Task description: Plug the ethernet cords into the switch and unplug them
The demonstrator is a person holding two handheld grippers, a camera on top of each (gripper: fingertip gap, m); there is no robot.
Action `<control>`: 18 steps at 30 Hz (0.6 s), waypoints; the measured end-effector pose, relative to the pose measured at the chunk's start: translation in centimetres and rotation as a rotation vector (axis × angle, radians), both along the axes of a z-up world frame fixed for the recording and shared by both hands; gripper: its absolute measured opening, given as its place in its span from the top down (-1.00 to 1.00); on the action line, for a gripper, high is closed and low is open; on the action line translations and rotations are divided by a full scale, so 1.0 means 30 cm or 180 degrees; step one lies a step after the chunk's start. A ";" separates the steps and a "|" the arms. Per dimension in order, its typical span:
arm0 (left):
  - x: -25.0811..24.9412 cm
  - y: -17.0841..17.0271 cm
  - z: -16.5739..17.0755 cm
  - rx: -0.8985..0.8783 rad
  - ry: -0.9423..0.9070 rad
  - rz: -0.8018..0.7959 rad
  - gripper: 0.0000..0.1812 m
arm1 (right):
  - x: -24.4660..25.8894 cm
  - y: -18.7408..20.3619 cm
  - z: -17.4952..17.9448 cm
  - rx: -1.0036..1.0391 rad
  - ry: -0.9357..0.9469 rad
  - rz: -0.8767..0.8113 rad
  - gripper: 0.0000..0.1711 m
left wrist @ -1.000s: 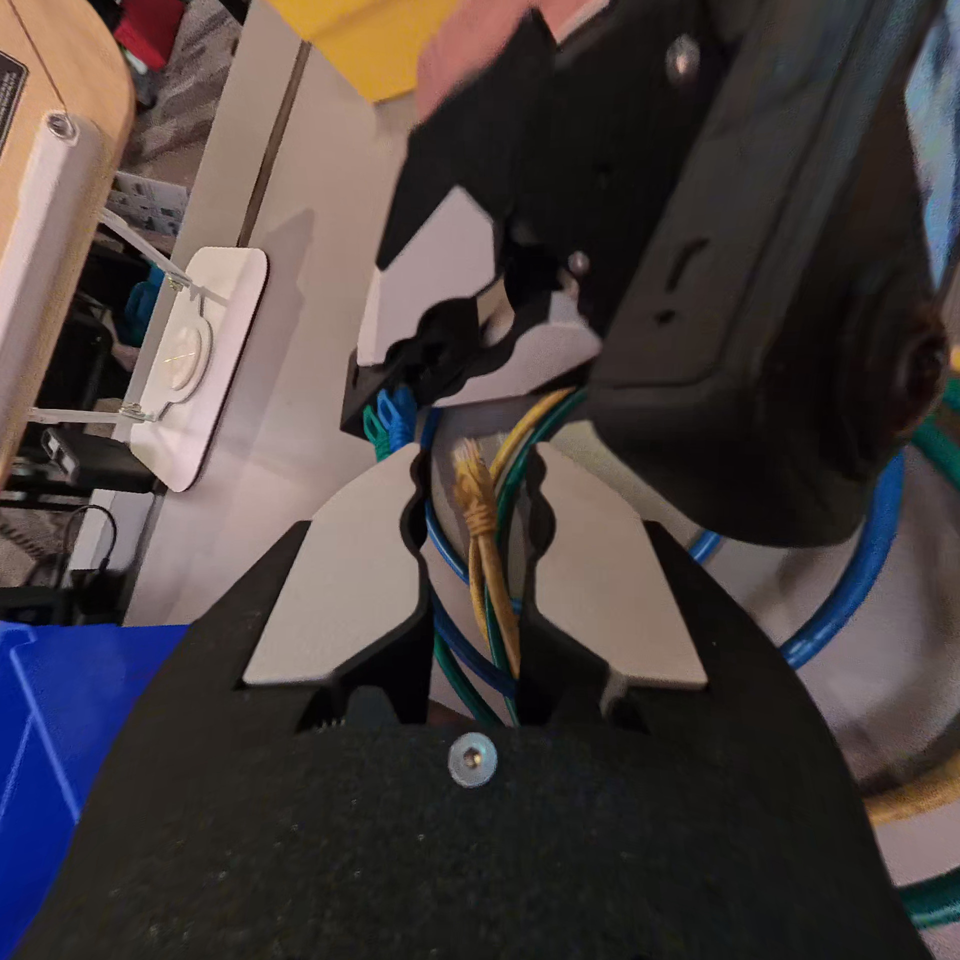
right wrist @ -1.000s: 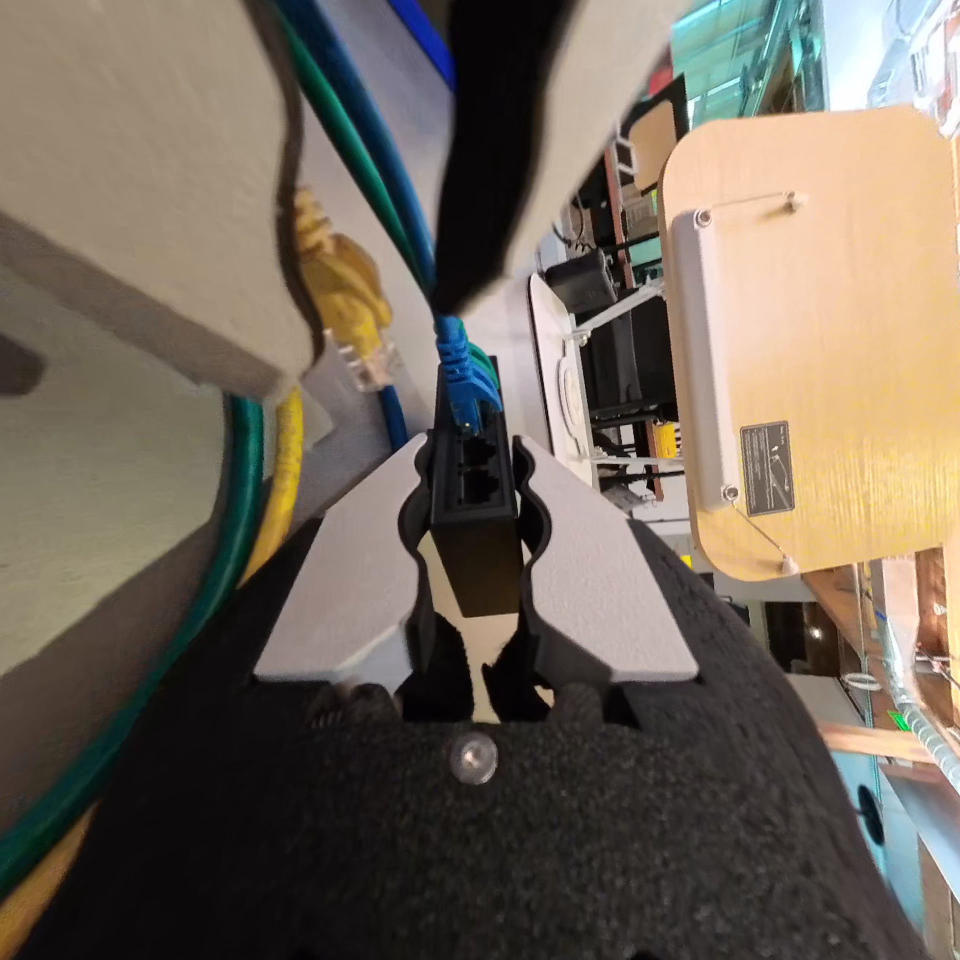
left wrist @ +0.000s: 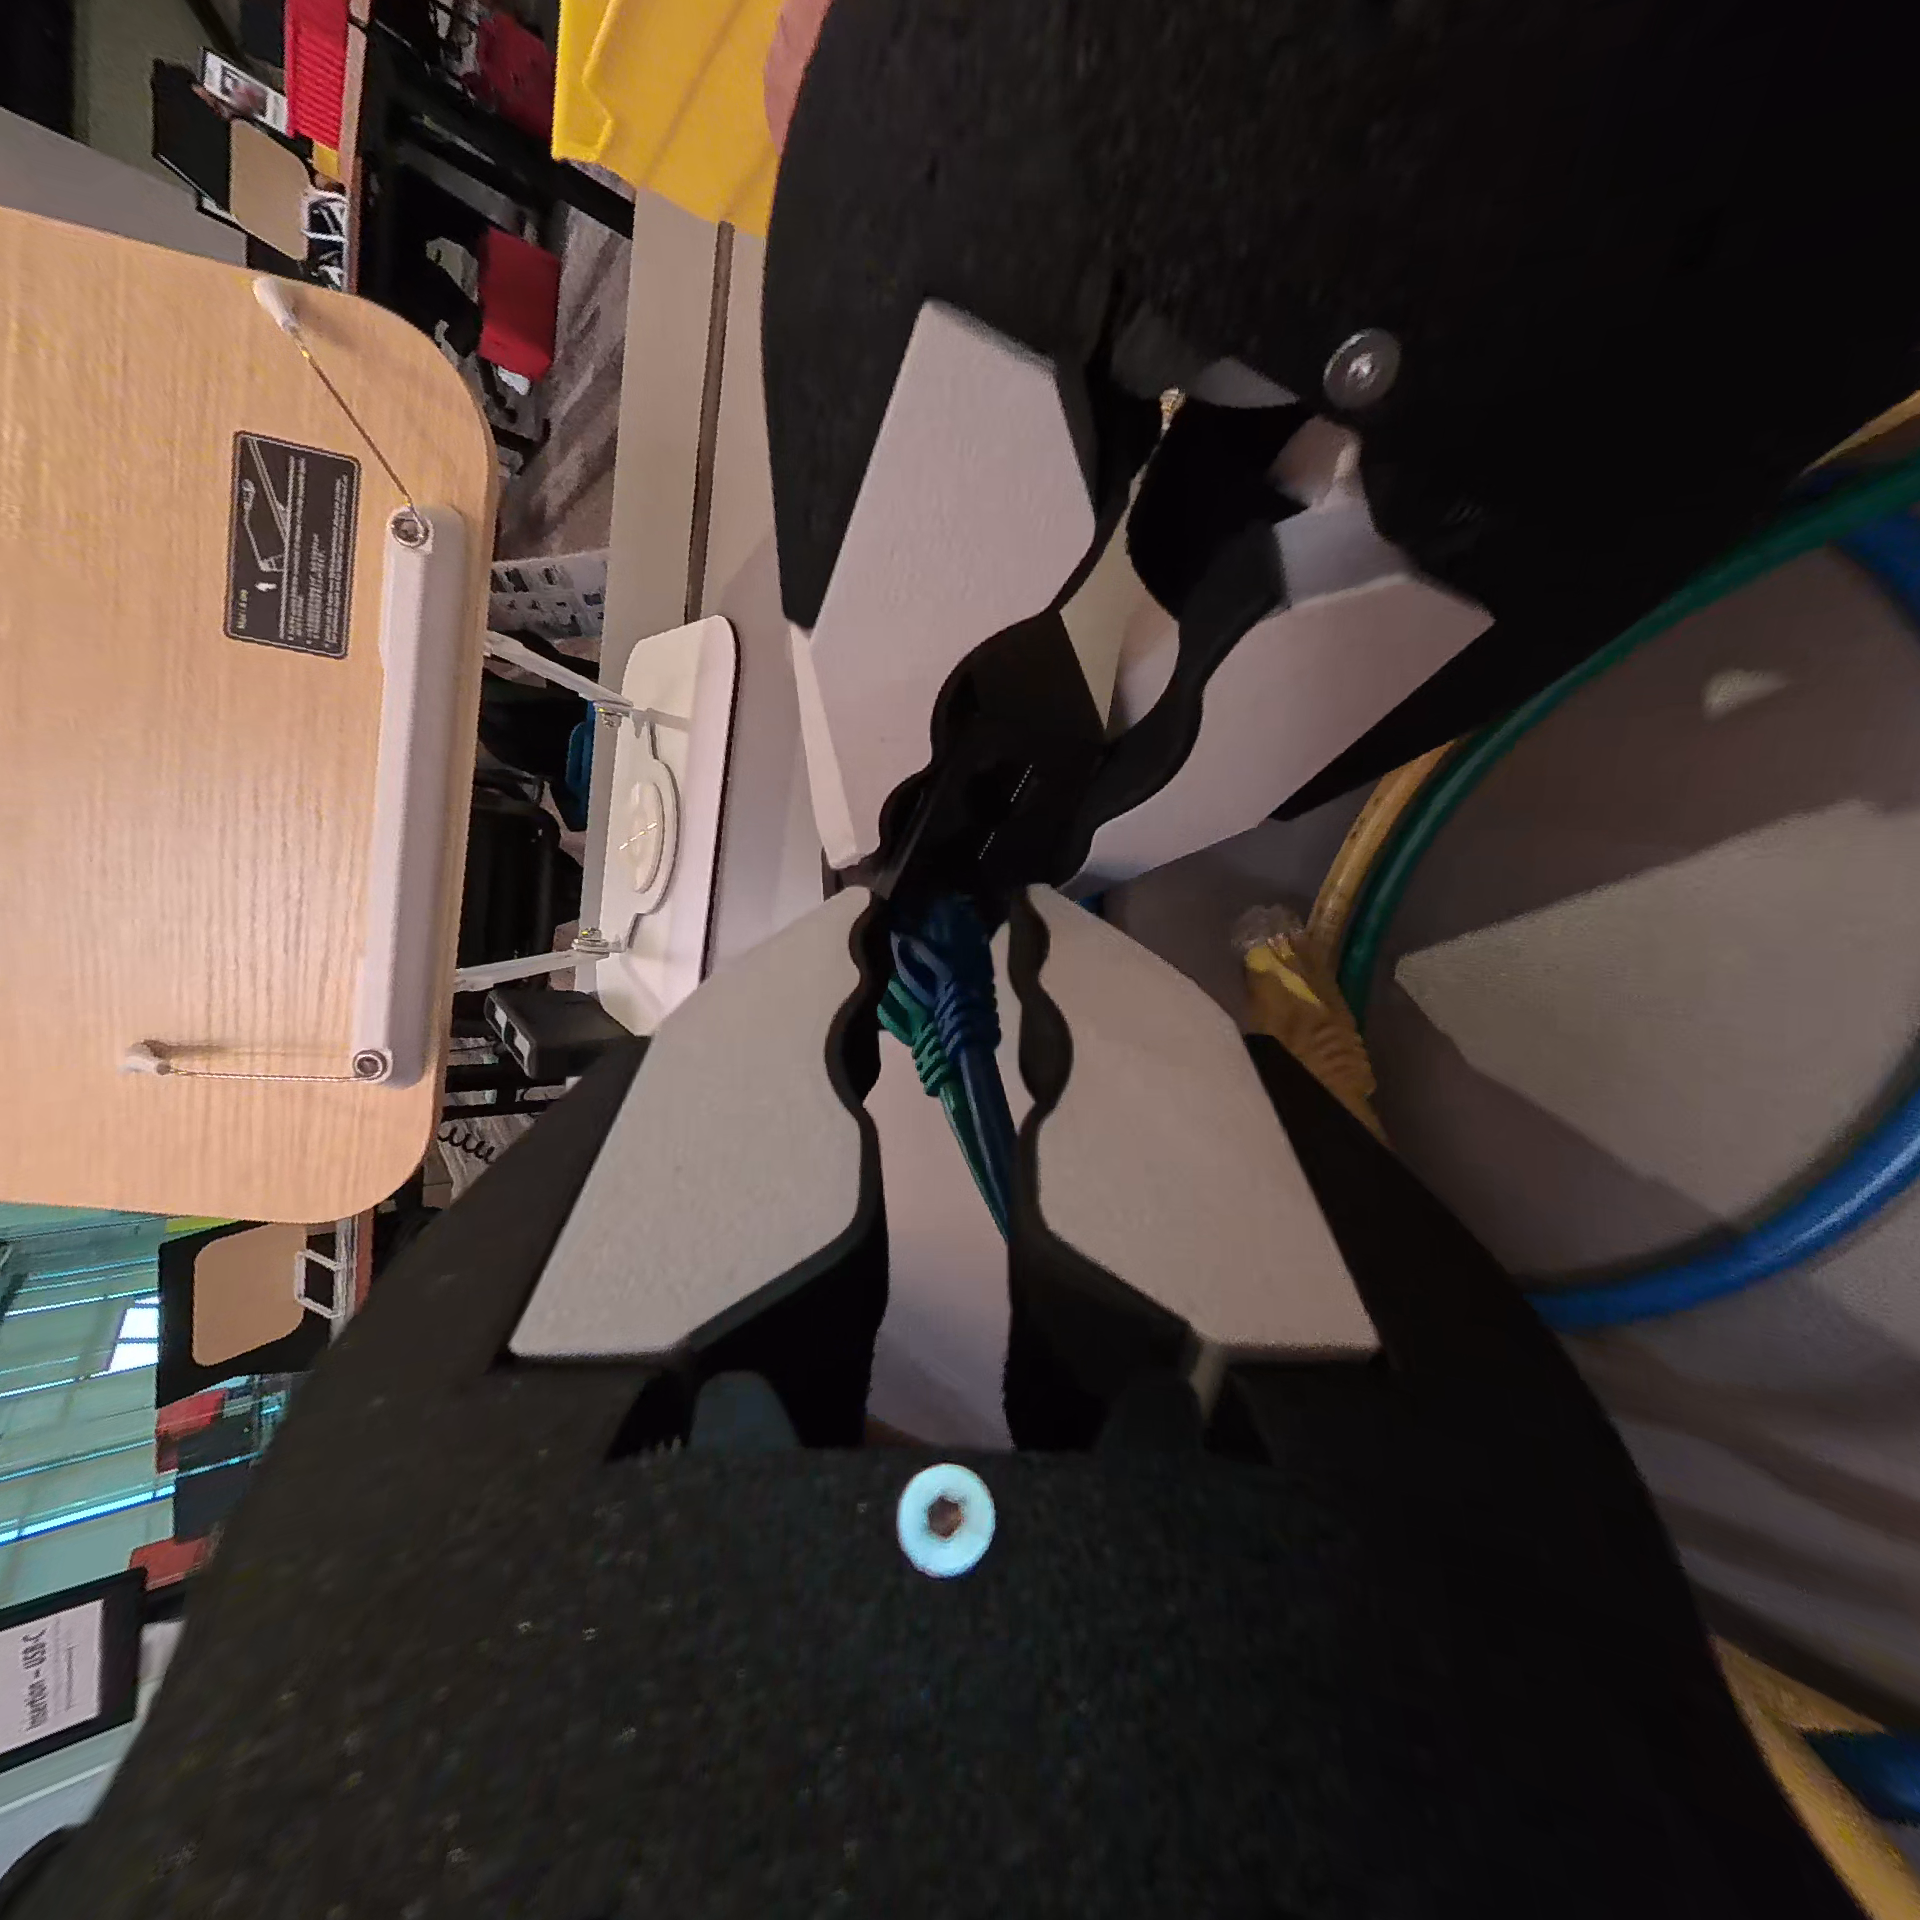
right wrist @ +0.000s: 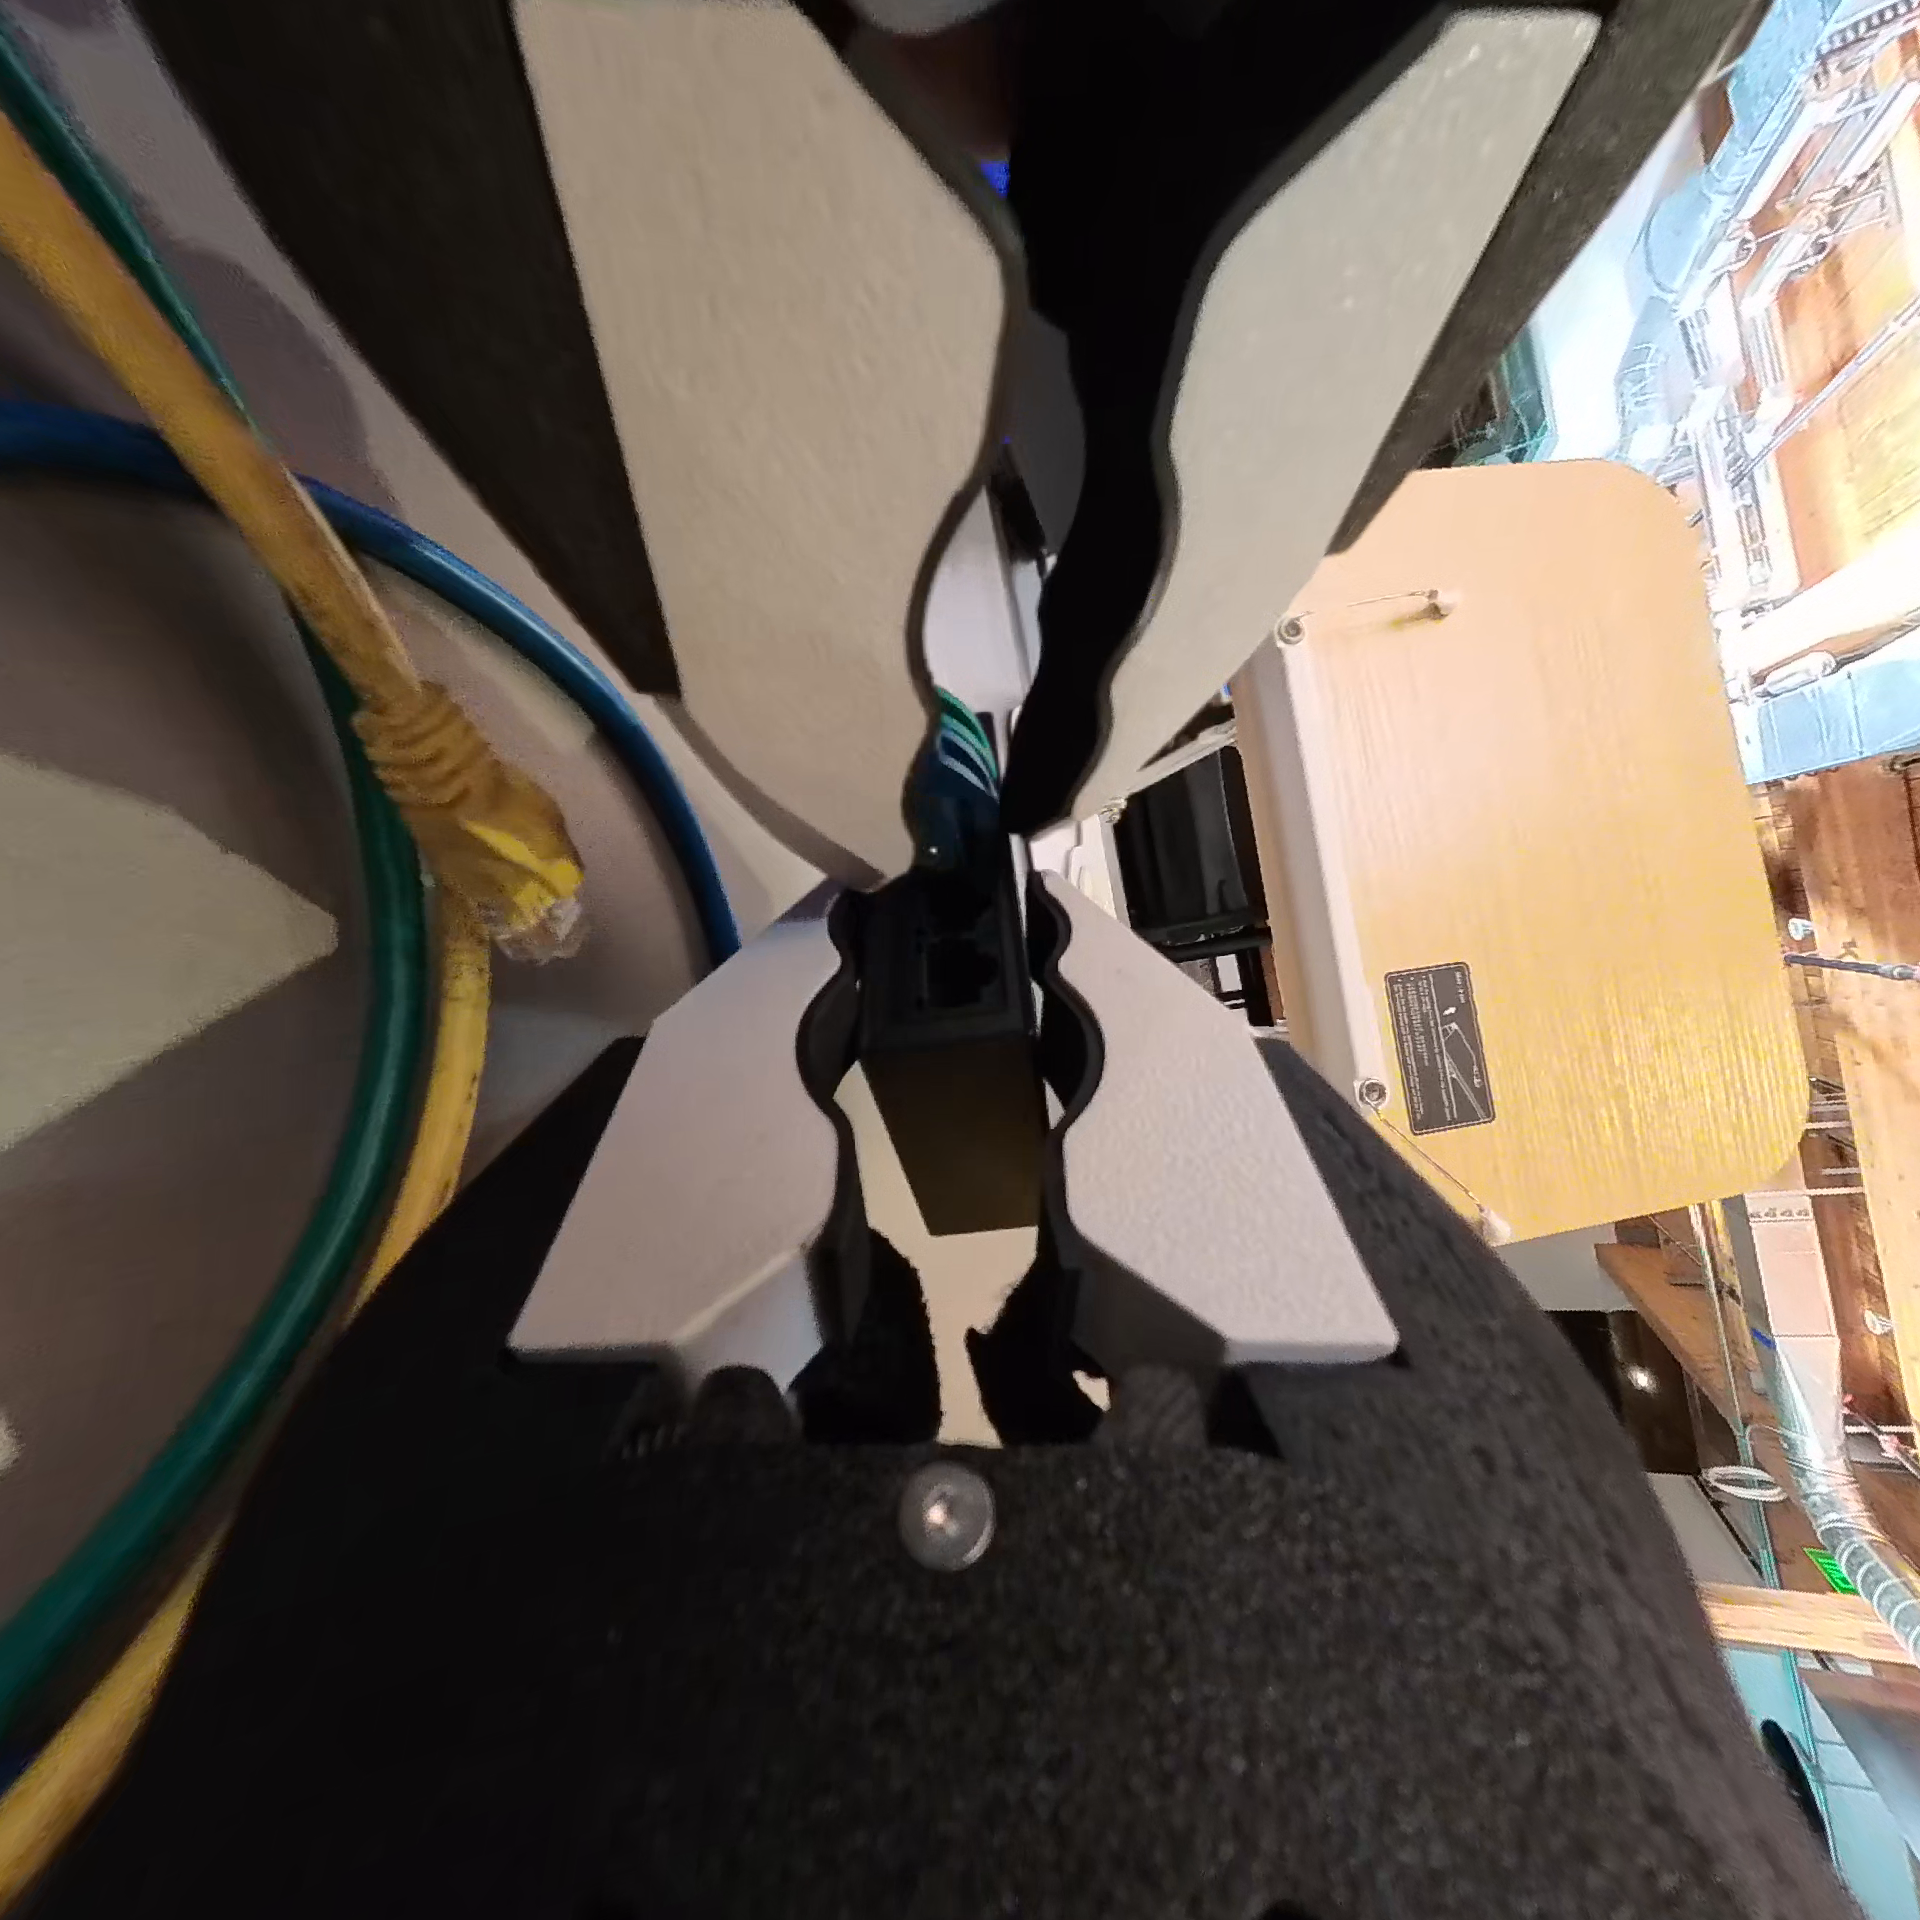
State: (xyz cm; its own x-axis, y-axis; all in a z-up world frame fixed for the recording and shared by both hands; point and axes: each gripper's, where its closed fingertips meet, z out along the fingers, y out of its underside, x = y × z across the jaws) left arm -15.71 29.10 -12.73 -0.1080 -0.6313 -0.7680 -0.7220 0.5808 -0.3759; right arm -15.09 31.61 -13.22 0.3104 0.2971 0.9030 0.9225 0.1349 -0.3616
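Note:
My right gripper (right wrist: 940,899) is shut on the small black switch (right wrist: 956,1091) and holds it by its sides. The switch (left wrist: 997,748) also shows in the left wrist view, between the right gripper's fingers (left wrist: 966,862). A blue plug (left wrist: 956,997) and a green plug (left wrist: 914,1039) sit in the switch's ports. My left gripper (left wrist: 945,909) is closed around them, pads against the blue plug (right wrist: 951,790). The yellow plug (left wrist: 1294,987) lies loose on the table to the side (right wrist: 488,831).
Blue (left wrist: 1766,1247), green (left wrist: 1455,831) and yellow cords loop on the white table beside the grippers. A wooden board with a white bar (left wrist: 208,727) and a white plate (left wrist: 675,790) stand beyond the table edge. A yellow bin (left wrist: 665,94) is behind. The tips of both grippers are at nearly the same place.
My left gripper has left the yellow plug, moved forward and closed around the blue and green plugs at the switch. The yellow plug now lies to the side. The right gripper still holds the switch.

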 end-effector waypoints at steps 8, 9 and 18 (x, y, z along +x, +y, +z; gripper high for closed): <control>-0.007 0.005 -0.014 -0.0045 -0.0044 0.0005 0.74 | 0.002 0.000 -0.006 0.0000 -0.0041 -0.0008 0.66; -0.006 0.007 -0.009 -0.0033 -0.0083 0.0005 0.76 | 0.002 0.000 -0.003 0.0004 -0.0017 0.0001 0.66; -0.006 0.007 -0.009 -0.0034 -0.0040 0.0013 0.84 | 0.001 -0.004 -0.007 -0.0024 0.0021 0.0042 0.67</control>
